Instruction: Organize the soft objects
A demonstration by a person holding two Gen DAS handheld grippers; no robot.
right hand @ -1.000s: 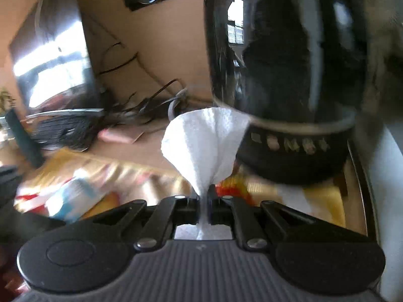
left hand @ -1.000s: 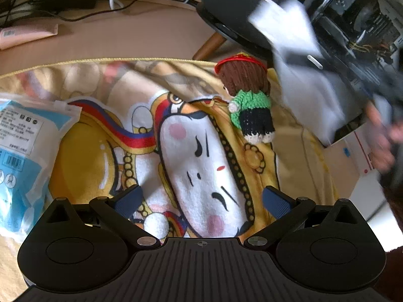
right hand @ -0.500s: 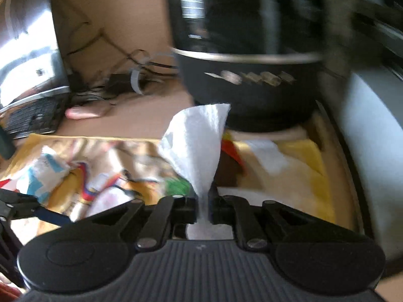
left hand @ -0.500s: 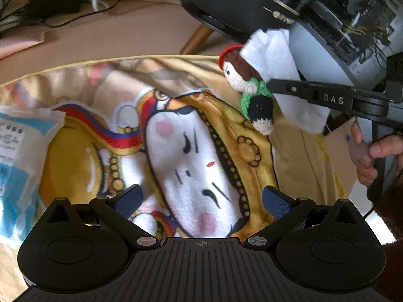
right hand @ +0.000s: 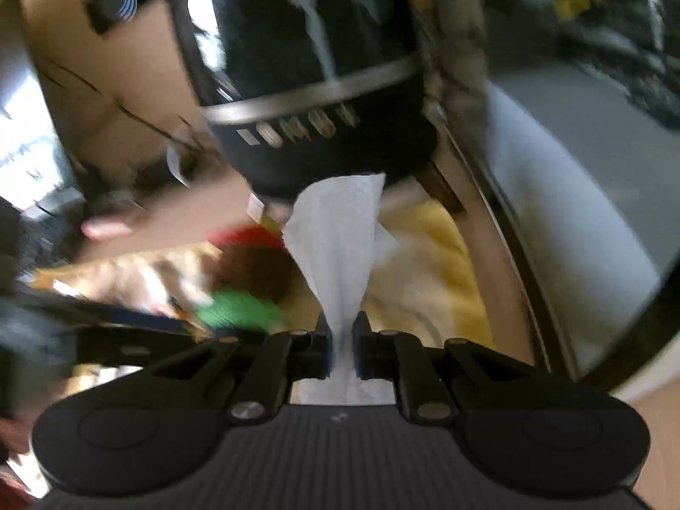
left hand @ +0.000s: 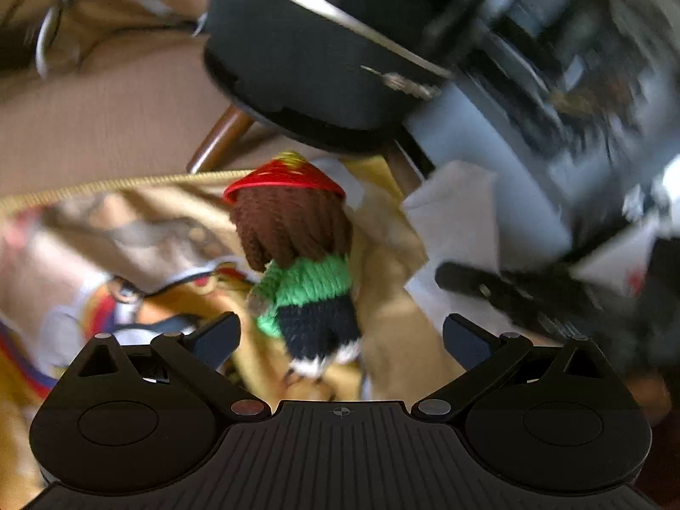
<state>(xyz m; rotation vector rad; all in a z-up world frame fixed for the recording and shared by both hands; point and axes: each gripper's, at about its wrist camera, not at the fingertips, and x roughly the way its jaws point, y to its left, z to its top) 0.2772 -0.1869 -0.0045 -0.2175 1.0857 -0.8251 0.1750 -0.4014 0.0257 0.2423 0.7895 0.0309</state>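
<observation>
in the left wrist view the left gripper (left hand: 340,335) is spread wide with the knitted doll (left hand: 299,263) lying just ahead between its fingers on the printed cloth (left hand: 127,255), untouched, which looks like lining up for a grab; the paper tissue (left hand: 459,229) sits off to its right. in the right wrist view the right gripper (right hand: 342,342) is pressed together on the tissue's (right hand: 340,246) gathered end, probably so the limp sheet fans upward and stays clear of the doll (right hand: 242,284) ahead and left, below the black appliance (right hand: 306,85).
</observation>
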